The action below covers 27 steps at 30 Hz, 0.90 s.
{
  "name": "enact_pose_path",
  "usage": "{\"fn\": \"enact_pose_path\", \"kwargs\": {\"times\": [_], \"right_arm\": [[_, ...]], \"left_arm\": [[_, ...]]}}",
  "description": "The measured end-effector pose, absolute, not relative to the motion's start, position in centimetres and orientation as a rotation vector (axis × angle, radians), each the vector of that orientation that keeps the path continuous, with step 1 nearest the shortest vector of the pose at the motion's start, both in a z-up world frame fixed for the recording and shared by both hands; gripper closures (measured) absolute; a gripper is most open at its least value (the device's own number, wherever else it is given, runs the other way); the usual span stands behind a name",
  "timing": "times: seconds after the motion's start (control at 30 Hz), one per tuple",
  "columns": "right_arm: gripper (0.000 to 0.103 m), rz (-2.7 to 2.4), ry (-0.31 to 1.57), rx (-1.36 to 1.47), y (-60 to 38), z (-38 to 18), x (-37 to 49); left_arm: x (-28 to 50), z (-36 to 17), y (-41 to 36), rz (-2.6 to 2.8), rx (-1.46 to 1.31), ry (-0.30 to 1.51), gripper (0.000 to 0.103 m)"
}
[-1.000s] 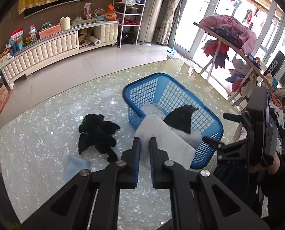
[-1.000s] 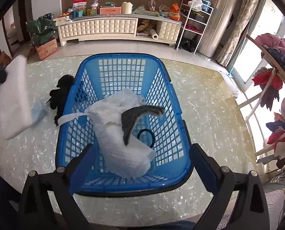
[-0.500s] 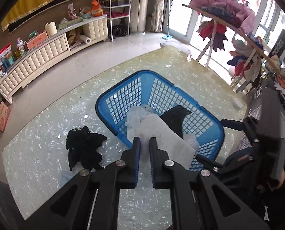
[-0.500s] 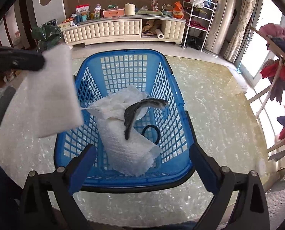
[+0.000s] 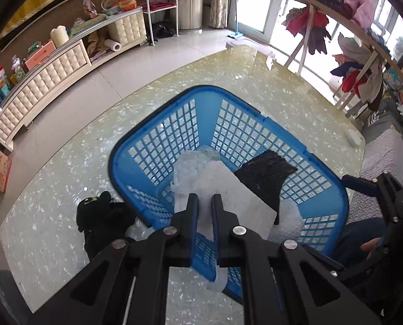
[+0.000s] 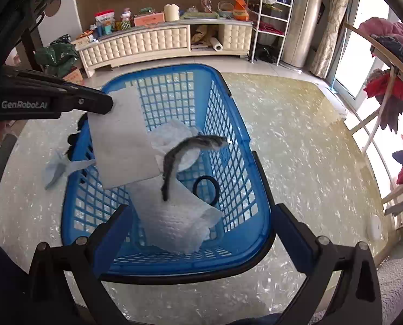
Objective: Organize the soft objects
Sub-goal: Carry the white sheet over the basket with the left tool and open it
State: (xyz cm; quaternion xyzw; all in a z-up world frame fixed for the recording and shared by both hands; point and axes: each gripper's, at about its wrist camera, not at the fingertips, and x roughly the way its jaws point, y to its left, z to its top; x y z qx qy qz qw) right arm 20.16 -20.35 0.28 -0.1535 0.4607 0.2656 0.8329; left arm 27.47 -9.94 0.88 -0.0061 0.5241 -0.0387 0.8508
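Note:
My left gripper [image 5: 204, 203] is shut on a flat white cloth [image 5: 228, 197] and holds it above the left side of the blue basket [image 5: 255, 113]. In the right wrist view the same cloth [image 6: 123, 140] hangs from the left gripper [image 6: 104, 105] over the basket [image 6: 228, 119]. The basket holds white towels [image 6: 174, 216], a dark grey cloth [image 6: 174, 157] and a black ring [image 6: 205, 189]. My right gripper [image 6: 201, 224] is open and empty at the basket's near rim. A black plush toy [image 5: 98, 211] lies on the table left of the basket.
A light blue cloth [image 6: 58, 168] lies on the marbled table [image 6: 309, 149] beside the basket. A clothes rack [image 5: 350, 27] stands at the right. A white cabinet [image 6: 161, 40] runs along the far wall.
My left gripper has carried the white cloth to the right, from beside the basket to over its left side. The right gripper has stayed open at the near rim.

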Motion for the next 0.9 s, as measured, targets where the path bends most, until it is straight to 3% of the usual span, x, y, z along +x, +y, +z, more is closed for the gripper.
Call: {"fn": "enact_pose_path", "kwargs": {"times": [0.73, 0.77, 0.87, 0.9], "right_arm": [[0.001, 0.515, 0.996, -0.236, -21.5, 0.2, 21.3], [0.001, 0.515, 0.996, -0.232, -21.6, 0.2, 21.4], [0.001, 0.519, 1.002, -0.224, -21.7, 0.2, 21.6], [0.001, 0.520, 1.005, -0.223, -21.7, 0.1, 21.6]], "left_arm": [[30.9, -3.1, -11.3, -0.109, 0.155, 1.063, 0.093], [31.0, -3.2, -11.3, -0.106, 0.155, 1.064, 0.090], [31.1, -3.4, -11.5, -0.099, 0.168, 1.052, 0.055], [31.1, -3.4, -11.6, -0.092, 0.175, 1.043, 0.053]]}}
